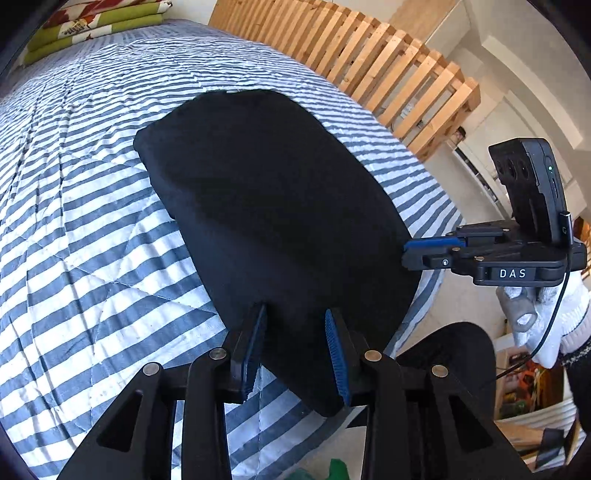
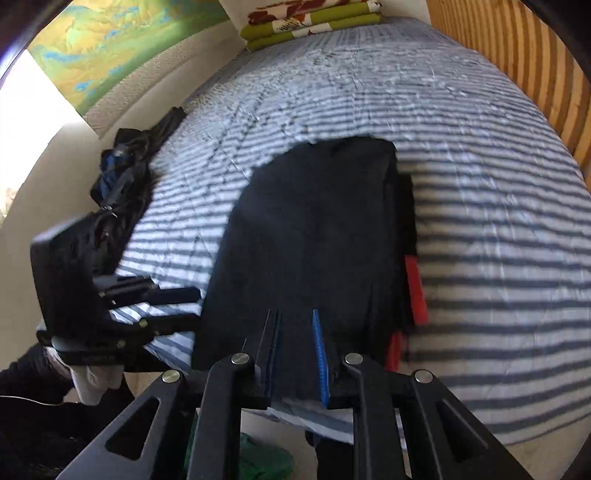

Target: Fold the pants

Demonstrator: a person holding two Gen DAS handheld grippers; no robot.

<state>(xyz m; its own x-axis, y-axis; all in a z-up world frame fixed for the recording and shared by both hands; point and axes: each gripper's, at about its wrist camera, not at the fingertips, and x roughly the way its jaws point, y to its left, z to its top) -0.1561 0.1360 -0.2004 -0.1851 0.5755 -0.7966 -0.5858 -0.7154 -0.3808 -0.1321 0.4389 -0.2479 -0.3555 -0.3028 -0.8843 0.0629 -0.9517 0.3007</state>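
Over on the left, by the wall, a heap of dark clothes (image 2: 125, 173) lies along the edge of the bed (image 1: 92, 184), apart from the work. The striped quilt between that heap and the folded black pants (image 1: 273, 221) is bare, and so is the stretch beyond the pants toward the stacked green bedding (image 1: 92, 26) at the head. The pants sit as a thick dark bundle near the foot of the bed, their near end hanging just past the mattress edge. The left gripper (image 1: 295, 347) comes in at that near end: its blue-padded fingers (image 1: 336, 354) stand a little apart with the cloth between them, and whether they press on it I cannot tell. The right gripper (image 1: 417, 253), carried in a white-gloved hand (image 1: 554, 314), meets the bundle at its right side near the bed's corner; its fingers are nearly together there, and whether they pinch the fabric I cannot tell either. In its own blurred view a red strip (image 2: 415, 291) shows along the bundle's right edge. On the far right a wooden slatted frame (image 1: 369, 51) runs along the bed's side and closes off that way. On the floor below the foot of the bed lies something green (image 2: 262, 461).
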